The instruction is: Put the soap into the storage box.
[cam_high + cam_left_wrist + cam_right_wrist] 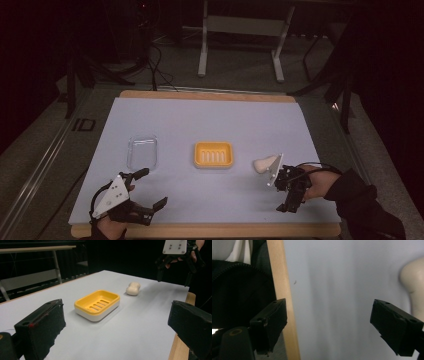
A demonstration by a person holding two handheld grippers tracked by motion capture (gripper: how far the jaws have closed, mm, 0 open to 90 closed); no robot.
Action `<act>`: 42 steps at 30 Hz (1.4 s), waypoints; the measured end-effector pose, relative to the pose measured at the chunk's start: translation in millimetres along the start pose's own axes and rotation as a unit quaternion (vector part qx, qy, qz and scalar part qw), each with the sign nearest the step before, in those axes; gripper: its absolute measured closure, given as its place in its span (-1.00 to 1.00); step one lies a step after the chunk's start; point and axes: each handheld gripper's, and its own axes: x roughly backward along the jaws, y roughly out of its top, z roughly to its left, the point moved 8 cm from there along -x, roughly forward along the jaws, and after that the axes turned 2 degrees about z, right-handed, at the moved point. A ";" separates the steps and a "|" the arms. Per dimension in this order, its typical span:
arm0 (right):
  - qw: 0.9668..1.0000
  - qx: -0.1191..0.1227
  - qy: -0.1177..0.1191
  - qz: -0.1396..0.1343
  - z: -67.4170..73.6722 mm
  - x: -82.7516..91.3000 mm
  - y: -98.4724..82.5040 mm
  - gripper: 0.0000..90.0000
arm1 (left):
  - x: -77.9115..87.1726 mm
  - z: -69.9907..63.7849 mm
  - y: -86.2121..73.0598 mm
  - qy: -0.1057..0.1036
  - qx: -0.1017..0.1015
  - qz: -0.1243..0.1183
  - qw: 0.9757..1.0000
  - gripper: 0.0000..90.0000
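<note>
The yellow soap dish [213, 154] sits at the centre of the high view on the pale sheet [210, 120], its long axis and drain slots running left to right. A cream bar of soap [263, 164] lies just right of it (waisted like a peanut), and a clear lid [142, 152] lies to the left; nothing stands between them. The left gripper [154, 188] at lower left and the right gripper [286, 199] at lower right both have their jaws spread, holding nothing; "ID" [83, 124] is marked on the floor at the left.

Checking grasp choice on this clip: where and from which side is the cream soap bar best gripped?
Probably across the narrow waist of the soap bar, coming from above. It lies flat on the white table cover, apart from the yellow soap dish, and its peanut shape pinches in mid-length, which should seat the jaws. The open right gripper is nearest.
</note>
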 end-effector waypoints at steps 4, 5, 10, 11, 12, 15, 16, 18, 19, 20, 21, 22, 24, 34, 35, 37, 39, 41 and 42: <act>1.000 -0.013 -0.012 0.001 -5.9 -0.5 0.6 -0.72 | 0.3 -0.5 -0.5 0.001 -0.002 0.002 1.000 -0.97; 1.000 -0.015 -0.013 0.000 -8.6 0.7 1.3 -0.72 | 0.4 -0.6 -0.7 0.001 -0.002 0.002 1.000 -0.97; 1.000 0.003 -0.022 -0.006 -13.7 3.9 3.6 -0.66 | 1.7 -0.6 -1.5 0.002 -0.001 0.002 1.000 -0.97; 1.000 0.007 -0.024 -0.008 -14.6 4.6 4.2 -0.65 | 2.0 -0.5 -1.8 0.002 0.000 0.002 1.000 -0.97; 0.999 0.025 -0.043 -0.017 -18.6 6.3 5.9 -0.64 | 2.4 -0.7 -1.9 0.002 0.000 0.002 1.000 -0.97; 0.999 0.031 -0.042 -0.015 -20.5 7.4 5.6 -0.61 | 3.2 -0.7 -2.5 0.004 0.001 0.002 1.000 -0.97; 0.998 0.036 -0.050 -0.015 -25.0 8.6 5.4 -0.58 | 3.4 -0.8 -2.7 0.004 0.000 0.002 1.000 -0.97; 0.998 0.038 -0.051 -0.015 -26.8 9.4 5.1 -0.56 | 4.0 -1.0 -3.2 0.005 0.001 0.003 1.000 -0.97; 0.998 0.043 -0.053 -0.017 -29.5 10.3 5.0 -0.51 | 4.4 -1.0 -3.5 0.006 0.001 0.003 1.000 -0.97; 0.997 0.049 -0.057 -0.019 -32.8 11.6 4.8 -0.51 | 4.6 -1.0 -3.8 0.006 0.001 0.004 1.000 -0.97; 0.997 0.047 -0.058 -0.019 -35.0 12.5 4.5 -0.50 | 4.8 -1.0 -4.2 0.006 0.001 0.005 1.000 -0.97; 0.997 0.050 -0.062 -0.022 -37.9 13.5 4.8 -0.49 | 4.9 -1.0 -4.4 0.006 0.001 0.005 1.000 -0.97; 0.996 0.051 -0.067 -0.025 -43.4 15.6 4.5 -0.47 | 5.4 -1.0 -4.7 0.008 0.002 0.005 1.000 -0.97; 0.992 0.067 -0.103 -0.028 -67.1 21.5 6.2 -0.42 | 8.5 -0.8 -7.1 0.014 0.002 0.009 1.000 -0.97; 0.992 0.068 -0.106 -0.032 -69.6 21.9 6.9 -0.42 | 9.3 -0.6 -7.2 0.015 0.003 0.009 1.000 -0.97; 0.990 0.072 -0.113 -0.035 -74.0 22.4 7.9 -0.36 | 10.2 -0.6 -7.1 0.016 0.004 0.007 1.000 -0.97; 0.989 0.077 -0.122 -0.041 -79.1 22.6 9.6 -0.35 | 11.2 -0.8 -7.8 0.017 0.004 0.008 1.000 -0.97; 0.988 0.074 -0.124 -0.048 -82.9 22.7 11.3 -0.32 | 11.7 -1.2 -8.6 0.017 0.003 0.011 1.000 -0.97; 0.988 0.074 -0.124 -0.051 -85.1 22.1 12.1 -0.32 | 12.3 -1.5 -8.7 0.016 0.002 0.010 1.000 -0.97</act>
